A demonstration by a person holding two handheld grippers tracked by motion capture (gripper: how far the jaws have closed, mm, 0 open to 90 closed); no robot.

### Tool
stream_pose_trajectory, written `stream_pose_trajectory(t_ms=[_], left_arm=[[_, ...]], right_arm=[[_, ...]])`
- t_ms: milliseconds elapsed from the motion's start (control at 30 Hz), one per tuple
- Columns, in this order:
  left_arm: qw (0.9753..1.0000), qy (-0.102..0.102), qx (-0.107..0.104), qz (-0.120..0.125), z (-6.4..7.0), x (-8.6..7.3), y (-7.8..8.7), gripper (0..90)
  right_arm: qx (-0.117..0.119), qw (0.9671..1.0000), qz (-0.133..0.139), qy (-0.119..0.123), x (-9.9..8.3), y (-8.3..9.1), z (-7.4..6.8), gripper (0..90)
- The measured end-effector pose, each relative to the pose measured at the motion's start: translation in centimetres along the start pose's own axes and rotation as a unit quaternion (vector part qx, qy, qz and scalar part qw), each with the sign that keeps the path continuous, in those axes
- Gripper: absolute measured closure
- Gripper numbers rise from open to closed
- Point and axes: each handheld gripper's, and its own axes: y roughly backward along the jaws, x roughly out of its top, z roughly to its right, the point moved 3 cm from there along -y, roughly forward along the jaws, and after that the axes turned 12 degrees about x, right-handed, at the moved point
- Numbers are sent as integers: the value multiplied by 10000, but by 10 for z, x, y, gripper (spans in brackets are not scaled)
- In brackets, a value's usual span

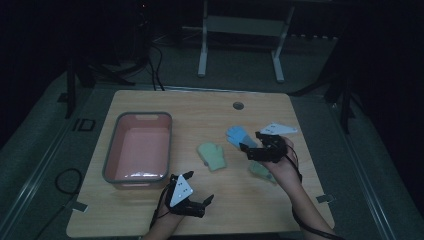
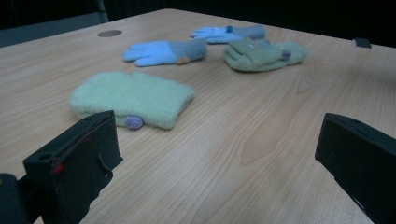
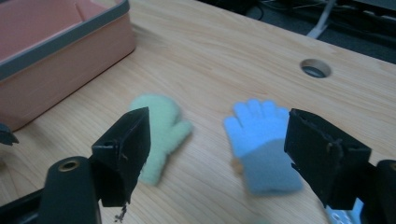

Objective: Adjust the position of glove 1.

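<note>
A green mitten [image 1: 211, 155] [image 2: 133, 98] [image 3: 161, 128] lies flat mid-table. Right of it is a blue glove [image 1: 239, 136] [image 2: 163, 51] [image 3: 264, 140] with a grey cuff. My right gripper [image 1: 251, 140] [image 3: 219, 126] hovers open just above that blue glove, jaws wide, nothing held. A second green mitten [image 1: 262, 171] [image 2: 261, 53] lies partly under the right hand. A second blue glove [image 2: 229, 32] lies behind it. My left gripper [image 1: 198, 187] [image 2: 218, 126] is open near the front edge, pointing at the first mitten, some way short of it.
A pink tub [image 1: 137, 147] [image 3: 60, 51] with a grey rim stands empty on the table's left half. A round cable hole [image 1: 238, 105] [image 3: 316, 69] sits near the far edge. Cables trail off the table's front.
</note>
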Motion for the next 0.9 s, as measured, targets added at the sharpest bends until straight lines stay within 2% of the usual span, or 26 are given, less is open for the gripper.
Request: stream_pose_trajectory(t_ms=[200, 267, 367, 433, 567, 733, 900], left_arm=[[10000, -39, -5, 9, 1, 0, 0, 2], [10000, -57, 5, -9, 1, 0, 0, 2], [10000, -65, -5, 0, 1, 0, 0, 2], [10000, -57, -4, 10, 1, 0, 0, 2], [10000, -60, -17, 4, 1, 0, 0, 2], [10000, -76, -28, 4, 1, 0, 0, 2], [10000, -85, -49, 8, 2, 0, 0, 2]], right_arm=[[248, 9994, -213, 134, 0, -27, -10, 279], [268, 9990, -295, 214, 0, -35, -12, 301], [360, 9985, -378, 159, -1, -48, -16, 369], [405, 9982, -395, 186, -2, -57, -19, 409], [471, 9965, -627, 293, -7, -78, -24, 456], [599, 9954, -694, 289, -11, -97, -27, 531], [655, 9938, -752, 491, -17, -114, -24, 627]])
